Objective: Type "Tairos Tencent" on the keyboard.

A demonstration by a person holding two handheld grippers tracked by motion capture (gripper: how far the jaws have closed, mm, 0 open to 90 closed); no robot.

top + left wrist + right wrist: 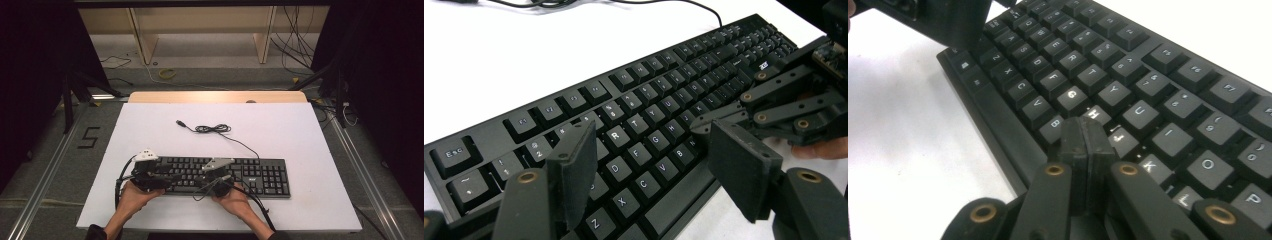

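The keyboard (222,176) lies near the desk's (280,135) front edge. The right claw (1087,134), jaws pressed together into one blunt tip, sits over the home-row keys, likely to press one. The left claw (651,165), jaws spread, hovers above the left-hand keys, gripping nothing.

Black keyboard (250,176), flat on white table (near edge), cable trailing behind.

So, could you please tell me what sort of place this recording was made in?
Probably a lab or workshop recording bay: a white table stands on grey floor between metal rails, loose cables trail behind, and black curtains close off the sides.
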